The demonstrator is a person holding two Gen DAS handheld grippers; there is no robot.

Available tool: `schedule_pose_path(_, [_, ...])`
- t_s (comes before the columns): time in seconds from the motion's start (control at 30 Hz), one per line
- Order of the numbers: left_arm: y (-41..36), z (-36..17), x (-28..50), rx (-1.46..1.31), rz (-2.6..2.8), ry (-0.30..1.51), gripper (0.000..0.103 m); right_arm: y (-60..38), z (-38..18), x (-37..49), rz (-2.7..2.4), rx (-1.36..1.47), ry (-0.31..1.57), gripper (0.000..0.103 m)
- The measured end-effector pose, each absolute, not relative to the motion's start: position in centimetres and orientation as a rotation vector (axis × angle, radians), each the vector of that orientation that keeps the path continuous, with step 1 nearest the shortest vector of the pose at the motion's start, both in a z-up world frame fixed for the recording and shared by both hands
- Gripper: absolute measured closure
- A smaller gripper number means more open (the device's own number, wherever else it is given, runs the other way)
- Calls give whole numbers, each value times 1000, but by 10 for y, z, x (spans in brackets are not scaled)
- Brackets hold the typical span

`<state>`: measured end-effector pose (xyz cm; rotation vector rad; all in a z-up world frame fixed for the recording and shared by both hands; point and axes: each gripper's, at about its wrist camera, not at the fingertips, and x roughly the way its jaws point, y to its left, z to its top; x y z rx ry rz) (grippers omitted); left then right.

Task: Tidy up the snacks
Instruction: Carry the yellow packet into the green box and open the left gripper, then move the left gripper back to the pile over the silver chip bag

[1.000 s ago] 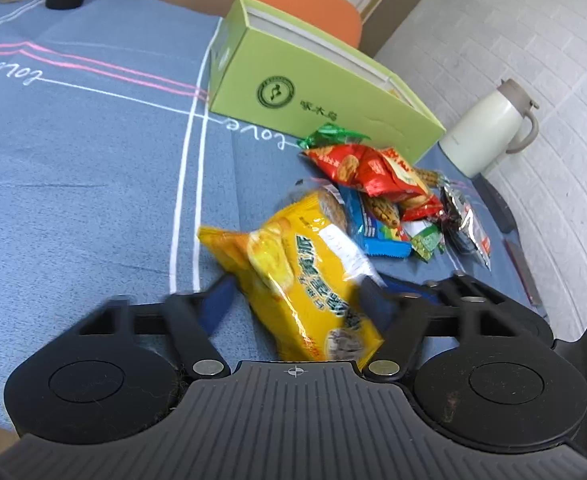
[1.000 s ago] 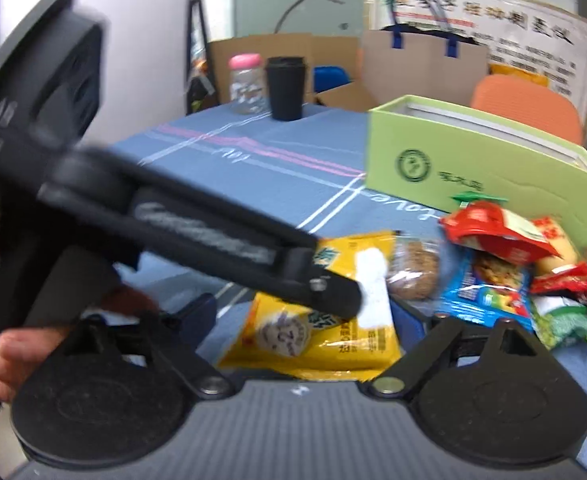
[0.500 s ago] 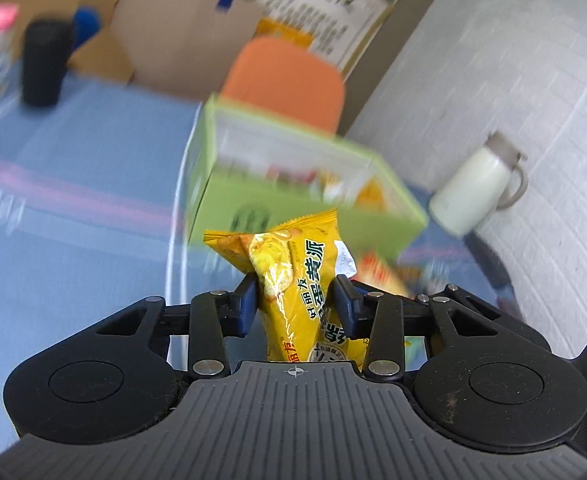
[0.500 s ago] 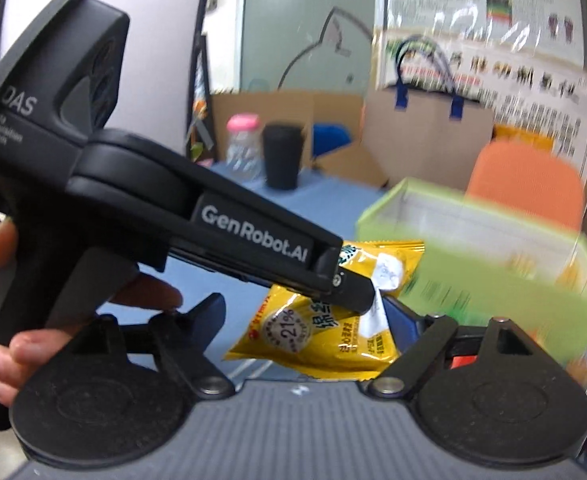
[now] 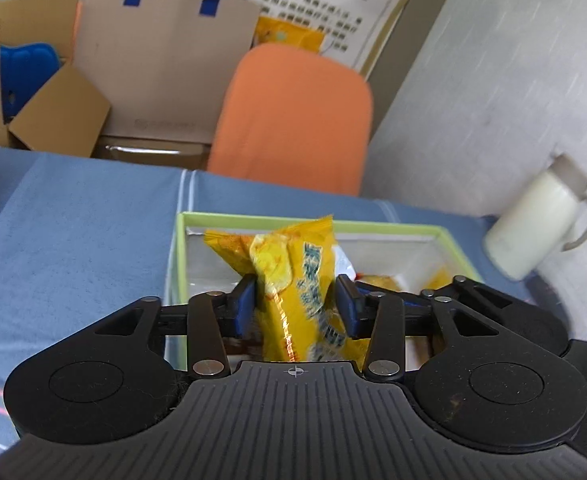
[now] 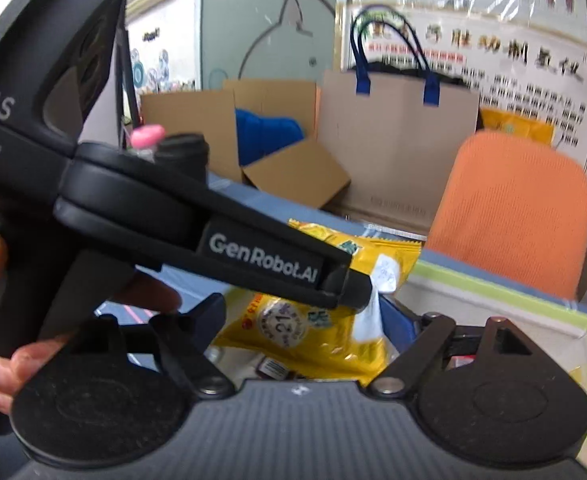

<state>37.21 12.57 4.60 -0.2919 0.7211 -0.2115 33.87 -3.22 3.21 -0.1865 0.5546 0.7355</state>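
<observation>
A yellow snack packet [image 5: 293, 280] stands upright between the blue pads of my left gripper [image 5: 295, 304], above the open light-green box [image 5: 179, 248]. The jaws are opening, and the pads still touch the packet's sides. Other snacks lie on the box's white floor, mostly hidden behind the gripper. In the right wrist view the left gripper's finger [image 6: 345, 284] crosses in front of the same packet [image 6: 317, 336], with the green box [image 6: 493, 280] below. My right gripper [image 6: 317, 320] is open close behind the packet, and its pads touch nothing.
The box stands on a blue tablecloth [image 5: 73, 240]. A white jug [image 5: 533, 228] is at its right by the wall. A black cup [image 6: 183, 152] and a pink-lidded jar [image 6: 147, 138] are far left. An orange chair [image 5: 293, 120], a paper bag [image 5: 165, 48] and cardboard boxes stand behind the table.
Both grippers moved away from the snack pile toward the green box. The left one closed on the yellow packet, lifted it off the cloth and now holds it over the box.
</observation>
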Motion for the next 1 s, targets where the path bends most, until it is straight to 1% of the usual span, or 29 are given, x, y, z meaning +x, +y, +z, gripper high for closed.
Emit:
schedule_pose_path(0.03, [128,44,371,-284,-202,712,67,-34,30,339,736,-175,558,13])
schedule_pose_path(0.07, [131,45,368,-286,-203,689,54,-36,30,339,735,-162,557,10])
schedule_pose_path(0.1, [135,48,363,-295,-200,662,45,-40,33,335,735,-151,547,10])
schedule_pose_path(0.23, [144,68,331,-311,-210,592,42,-66,59,300,699,-138,446,10])
schedule_pose_path(0.3, [145,76,308,-309,-222,558,35,-84,69,276,672,-122,405,10])
schedule_pose_path(0.37, [142,80,282,-313,-231,532,31,-103,70,250,636,-97,394,10])
schedule_pose_path(0.5, [132,67,237,-348,-253,553,31,-135,52,200,560,-35,428,10])
schedule_pose_path(0.73, [97,20,180,-427,-308,693,31,-172,1,119,467,48,567,10])
schedule_pose_path(0.83, [79,5,163,-448,-350,747,31,-184,-16,99,441,58,608,10])
schedule_pose_path(1.0, [46,-3,149,-404,-385,817,32,-217,-24,83,405,152,594,10])
